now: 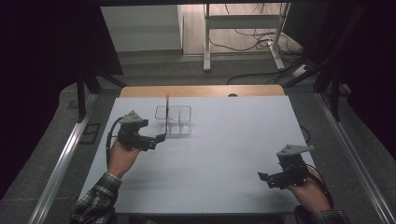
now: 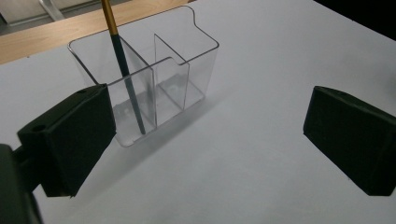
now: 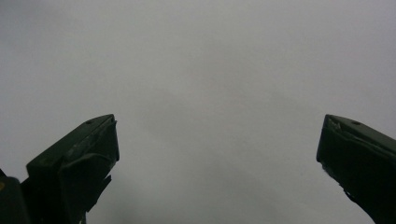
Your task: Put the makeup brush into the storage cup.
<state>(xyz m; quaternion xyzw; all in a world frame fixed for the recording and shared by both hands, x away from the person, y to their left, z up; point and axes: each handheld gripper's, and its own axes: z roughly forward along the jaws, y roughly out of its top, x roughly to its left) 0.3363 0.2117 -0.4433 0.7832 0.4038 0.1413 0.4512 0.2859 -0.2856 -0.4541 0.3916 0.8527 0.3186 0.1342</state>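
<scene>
The clear plastic two-compartment holder [image 2: 154, 88] stands on the white tabletop [image 1: 224, 149], a thin dark pencil with a gold upper shaft [image 2: 122, 65] leaning in its left compartment. I judge the holder light, stiff and slippery, easy to tip; the pencil I'd pinch on its upper shaft. My left gripper [image 2: 205, 135] sits just beside the holder, jaws spread and empty. My right gripper [image 1: 267, 179] rests well apart, jaws also released. Nothing blocks the approach.

left tool [image 1: 161, 138] sits right next to the clear organizer [image 1: 173, 120] with a pencil [image 1: 167, 108] standing upright in it. right tool [image 1: 264, 177] is well apart, near the white tabletop [image 1: 224, 149] front edge.
</scene>
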